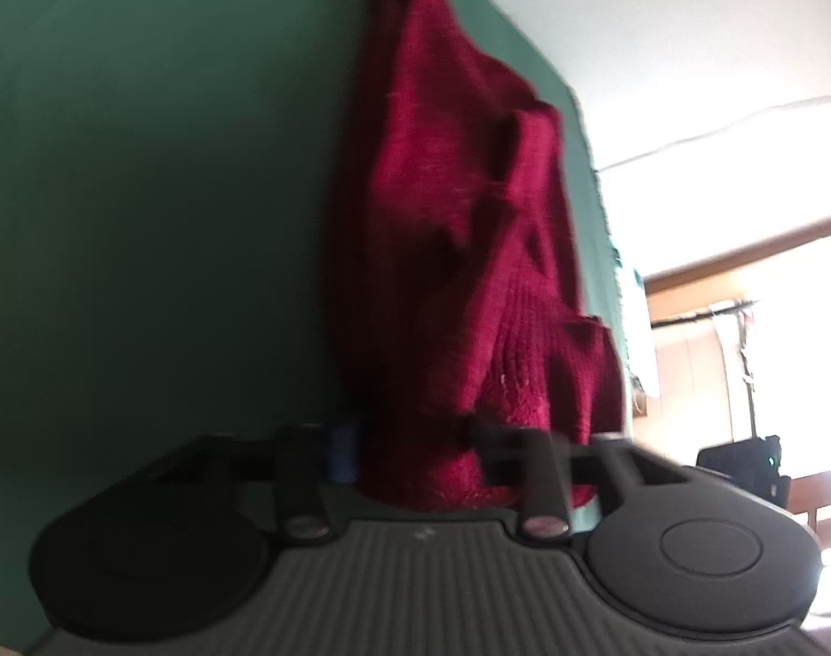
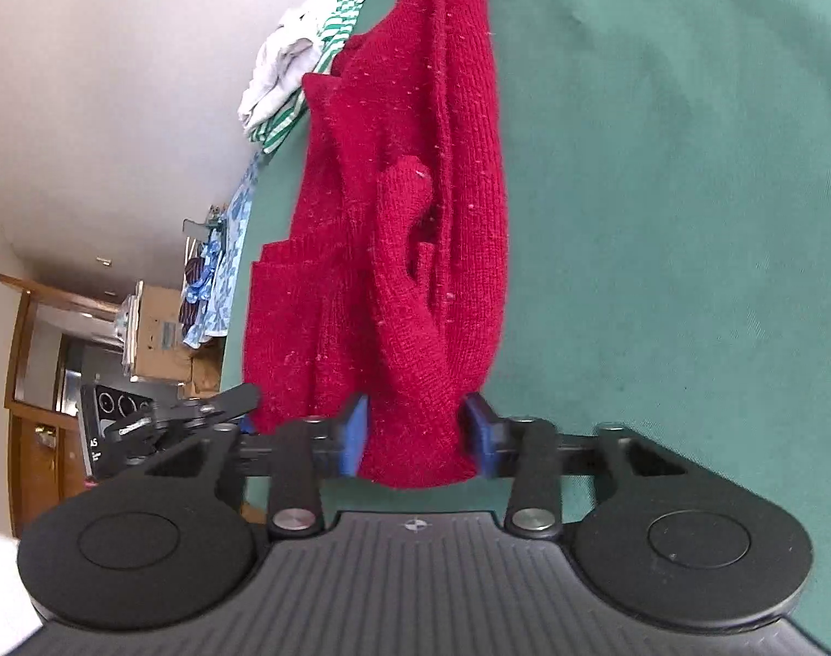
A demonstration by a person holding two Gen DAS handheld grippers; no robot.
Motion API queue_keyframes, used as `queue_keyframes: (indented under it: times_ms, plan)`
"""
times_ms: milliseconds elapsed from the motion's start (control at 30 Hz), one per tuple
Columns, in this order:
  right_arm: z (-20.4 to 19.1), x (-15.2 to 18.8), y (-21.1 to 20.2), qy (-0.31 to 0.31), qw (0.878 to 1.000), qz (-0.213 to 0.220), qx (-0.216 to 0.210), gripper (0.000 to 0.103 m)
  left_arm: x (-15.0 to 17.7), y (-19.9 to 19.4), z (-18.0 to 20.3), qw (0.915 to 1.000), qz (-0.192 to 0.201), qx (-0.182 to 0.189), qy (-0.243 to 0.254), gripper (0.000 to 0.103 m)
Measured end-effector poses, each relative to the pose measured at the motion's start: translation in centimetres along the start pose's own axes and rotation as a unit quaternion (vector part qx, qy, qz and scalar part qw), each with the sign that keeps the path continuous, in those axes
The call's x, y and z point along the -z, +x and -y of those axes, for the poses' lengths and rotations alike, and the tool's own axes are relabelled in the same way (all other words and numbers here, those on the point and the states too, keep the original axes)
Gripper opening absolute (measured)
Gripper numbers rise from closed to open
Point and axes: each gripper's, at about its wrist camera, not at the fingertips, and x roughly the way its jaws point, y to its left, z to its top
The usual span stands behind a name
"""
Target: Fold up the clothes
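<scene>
A red knitted garment (image 2: 393, 208) lies bunched in long folds on a green cloth surface (image 2: 661, 191). In the right wrist view my right gripper (image 2: 415, 434) is shut on its near end, and the knit bulges between the two blue pads (image 2: 355, 432). The left wrist view is dim and blurred. There the same red garment (image 1: 470, 251) runs away from me, and my left gripper (image 1: 415, 454) is shut on a bunch of its near end. One blue pad (image 1: 341, 451) shows at the left of the bunch; the other is hidden by the fabric.
A heap of white and green-striped clothes (image 2: 300, 65) and a blue patterned cloth (image 2: 224, 262) lie along the green surface's far edge. Beyond it are a cardboard box (image 2: 161, 333) and wooden furniture (image 2: 27, 382). A bright window area (image 1: 743, 191) fills the right of the left wrist view.
</scene>
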Motion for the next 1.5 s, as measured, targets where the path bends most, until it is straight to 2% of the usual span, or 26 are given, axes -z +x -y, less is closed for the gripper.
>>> queue_keyframes:
  times_ms: [67, 133, 267, 400, 533, 633, 700, 767, 867, 900, 1000, 1033, 1100, 1200, 1267, 1333, 1400, 1467, 1500]
  plan:
    - [0.2, -0.1, -0.1, 0.021, 1.000, -0.001, -0.005, 0.031, 0.0, -0.4, -0.3, 0.9997, 0.004, 0.000, -0.024, 0.025]
    - [0.7, -0.3, -0.7, 0.064, 0.997, 0.004, -0.034, 0.028, 0.1, -1.2, -0.1, 0.9992, 0.011, 0.004, -0.039, 0.024]
    - [1.4, -1.0, -2.0, 0.152, 0.982, 0.030, -0.106, 0.027, -1.6, -3.3, 0.4, 0.9945, 0.031, 0.032, -0.094, 0.023]
    - [0.7, -2.5, -2.3, 0.195, 0.969, 0.053, -0.145, 0.026, -4.4, -4.1, 0.7, 0.9857, 0.035, 0.037, -0.161, 0.022]
    - [-0.1, -4.2, -2.0, 0.226, 0.959, 0.073, -0.155, 0.026, -6.8, -2.9, 1.2, 0.9797, 0.027, 0.036, -0.195, 0.023]
    - [0.2, -5.4, -1.4, 0.267, 0.945, 0.094, -0.163, 0.026, -8.6, -2.4, 1.6, 0.9778, 0.026, 0.040, -0.204, 0.024]
    - [0.3, -6.1, -1.4, 0.277, 0.942, 0.109, -0.158, 0.026, -10.2, -0.6, 2.0, 0.9769, 0.032, 0.045, -0.207, 0.025]
    - [0.4, -6.7, -1.4, 0.287, 0.937, 0.122, -0.158, 0.025, -11.6, -0.4, 2.3, 0.9768, 0.042, 0.041, -0.206, 0.025]
    - [0.4, -7.5, -1.3, 0.290, 0.935, 0.139, -0.150, 0.022, -13.5, 0.1, 2.8, 0.9794, 0.059, 0.035, -0.190, 0.025]
    - [0.4, -7.8, -1.2, 0.288, 0.936, 0.143, -0.146, 0.015, -14.0, 0.3, 2.9, 0.9801, 0.062, 0.032, -0.186, 0.026]
    - [0.6, -8.6, -1.0, 0.289, 0.936, 0.148, -0.135, 0.015, -15.0, 0.6, 3.9, 0.9875, 0.064, 0.021, -0.142, 0.028]
    - [0.4, -8.8, -1.0, 0.275, 0.943, 0.144, -0.122, 0.017, -15.1, 0.7, 4.3, 0.9904, 0.063, 0.017, -0.122, 0.033]
    - [-0.2, -9.0, -1.1, 0.237, 0.956, 0.140, -0.100, 0.020, -14.4, 0.5, 5.4, 0.9971, 0.043, 0.009, -0.062, 0.062]
    - [-0.5, -8.9, -1.3, 0.205, 0.966, 0.137, -0.081, 0.019, -12.4, -0.2, 7.2, 0.9992, 0.018, -0.001, 0.035, 0.065]
    - [-0.4, -8.6, -1.5, 0.198, 0.968, 0.136, -0.073, 0.019, -11.2, -0.9, 8.9, 0.9942, 0.018, -0.019, 0.105, 0.065]
    - [-0.5, -8.5, -2.1, 0.182, 0.972, 0.139, -0.058, 0.020, -9.9, -1.3, 10.7, 0.9872, 0.004, -0.004, 0.159, 0.070]
    - [-0.7, -8.2, -2.6, 0.158, 0.977, 0.135, -0.043, 0.023, -8.9, -0.5, 12.1, 0.9787, -0.018, 0.009, 0.204, 0.083]
    - [-1.6, -7.9, -3.4, 0.109, 0.985, 0.133, -0.023, 0.034, -7.7, 0.4, 13.0, 0.9677, -0.036, -0.005, 0.249, 0.084]
    - [-2.8, -7.7, -4.0, 0.050, 0.990, 0.131, -0.009, 0.042, -7.3, 1.2, 12.9, 0.9628, -0.049, -0.021, 0.265, 0.083]
